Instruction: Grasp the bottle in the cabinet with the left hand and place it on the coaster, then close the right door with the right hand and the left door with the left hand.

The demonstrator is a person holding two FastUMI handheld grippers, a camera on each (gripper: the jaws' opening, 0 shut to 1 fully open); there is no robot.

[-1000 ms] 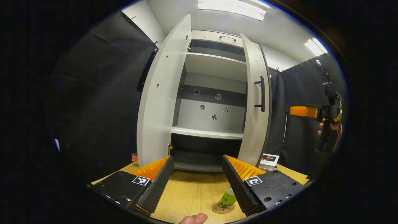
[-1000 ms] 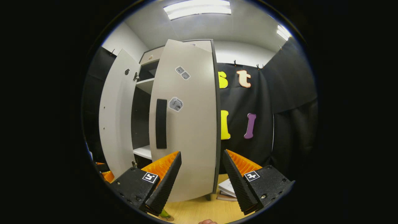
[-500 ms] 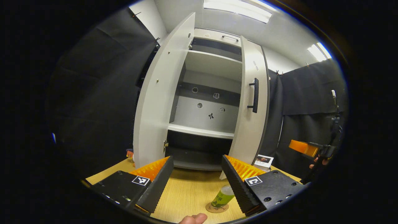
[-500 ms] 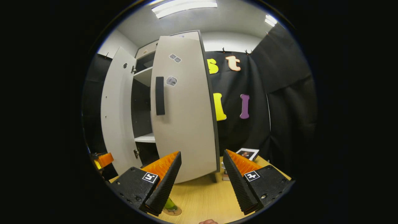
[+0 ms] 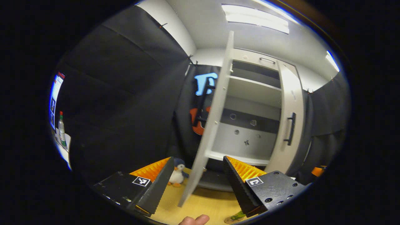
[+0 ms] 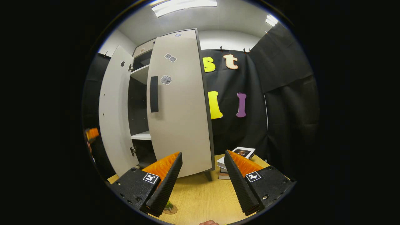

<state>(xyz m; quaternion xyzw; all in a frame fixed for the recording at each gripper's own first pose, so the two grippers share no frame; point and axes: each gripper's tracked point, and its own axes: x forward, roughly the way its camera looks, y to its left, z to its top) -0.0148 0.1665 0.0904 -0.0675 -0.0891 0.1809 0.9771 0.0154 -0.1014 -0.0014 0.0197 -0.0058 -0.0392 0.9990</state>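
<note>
Green bottle [image 6: 168, 205] stands on the coaster [image 6: 170, 210], apparently, just behind the right tool's [image 6: 202, 184] finger — both it and the left tool [image 5: 197, 184] gape empty before the open cabinet [image 6: 140, 93].

A green-labelled bottle [image 6: 168, 205] is seen standing on a round coaster [image 6: 171, 210] on the table, before a pale grey cabinet [image 5: 250, 125] whose left door [image 5: 207, 125] and right door [image 6: 178, 103], fitted with a dark handle [image 6: 154, 94], are both held ajar.

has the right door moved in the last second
Cannot tell. In the right gripper view the right door stands ajar as before; its shift against the shelf may be camera motion.
</note>
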